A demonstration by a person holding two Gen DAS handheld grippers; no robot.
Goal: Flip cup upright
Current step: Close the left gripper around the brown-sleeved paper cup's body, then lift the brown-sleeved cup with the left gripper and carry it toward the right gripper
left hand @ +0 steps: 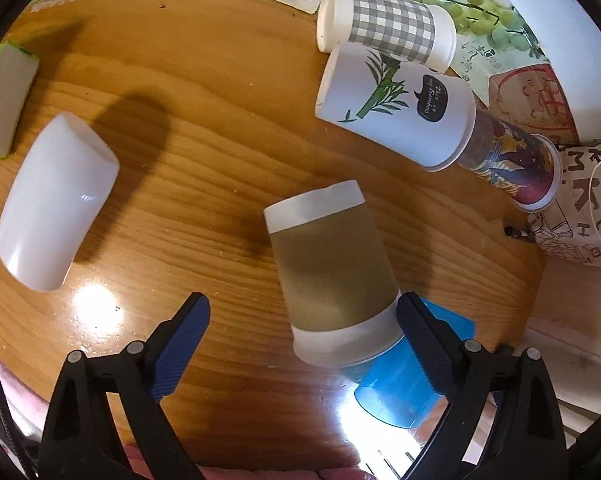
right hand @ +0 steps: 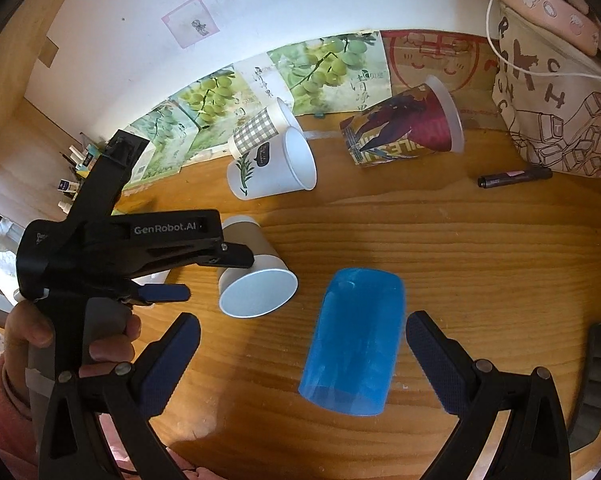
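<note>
Several cups lie on their sides on the wooden table (left hand: 204,128). A brown paper cup with white bands (left hand: 328,272) lies in front of my left gripper (left hand: 304,320), which is open, the cup's rim end near its right finger; it also shows in the right wrist view (right hand: 256,280). A blue translucent cup (right hand: 356,340) lies between the open fingers of my right gripper (right hand: 300,344), not gripped; it shows in the left view (left hand: 400,384) too. The left gripper's body (right hand: 120,248) is at the left of the right wrist view.
A white plastic cup (left hand: 56,204), a bamboo-print cup (left hand: 396,104), a grey checked cup (left hand: 384,26) and a colourful printed cup (right hand: 400,124) also lie on their sides. A tote bag (right hand: 552,112) and a pen (right hand: 512,178) sit at the right. Grape-print boxes (right hand: 324,64) line the back.
</note>
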